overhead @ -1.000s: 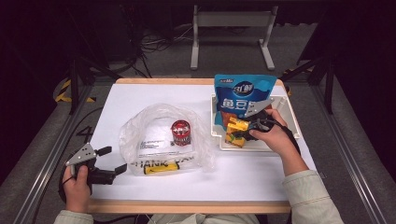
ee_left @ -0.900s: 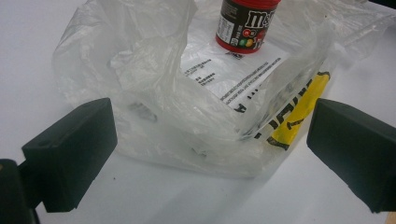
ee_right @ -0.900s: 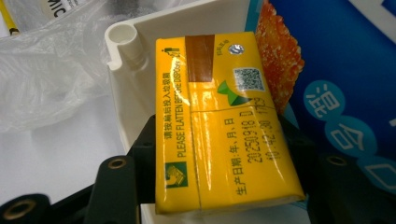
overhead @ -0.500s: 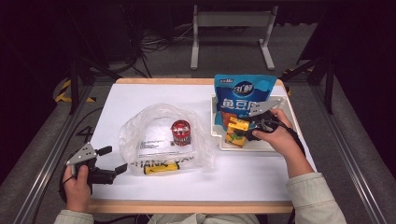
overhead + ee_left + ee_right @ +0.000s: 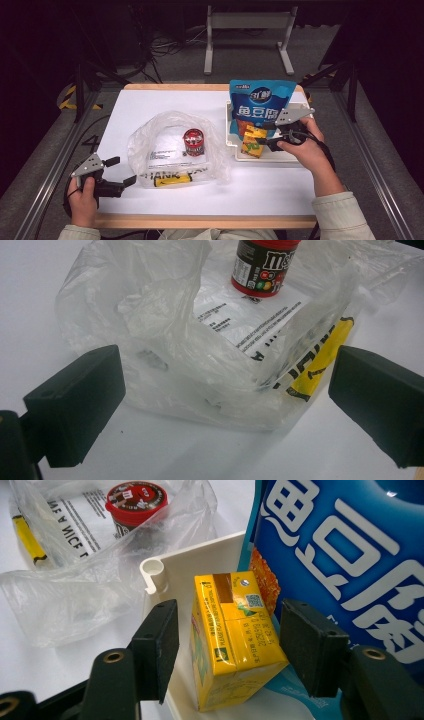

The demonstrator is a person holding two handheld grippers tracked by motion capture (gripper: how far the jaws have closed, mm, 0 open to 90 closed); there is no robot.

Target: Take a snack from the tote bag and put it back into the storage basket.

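Observation:
A yellow drink carton (image 5: 235,640) stands in the white tray (image 5: 200,560), leaning on a big blue snack bag (image 5: 350,555). My right gripper (image 5: 227,645) has its jaws on either side of the carton. They have just been opening, and a gap shows at the left pad, so it is open. In the high view the right gripper (image 5: 264,134) hovers over the carton (image 5: 252,142) in the tray (image 5: 280,156). My left gripper (image 5: 120,171) rests open at the table's near left, facing a clear plastic bag (image 5: 200,370) with a red candy jar (image 5: 262,265) in it.
The plastic bag (image 5: 175,145) lies mid-table with the red jar (image 5: 193,141), a printed sheet and a yellow strip inside. The blue bag (image 5: 260,100) stands at the tray's back. White tabletop (image 5: 260,190) lies open in front of the tray.
My right gripper has lifted a little over the tray and its jaws stand wider around the carton. The left hand has kept still.

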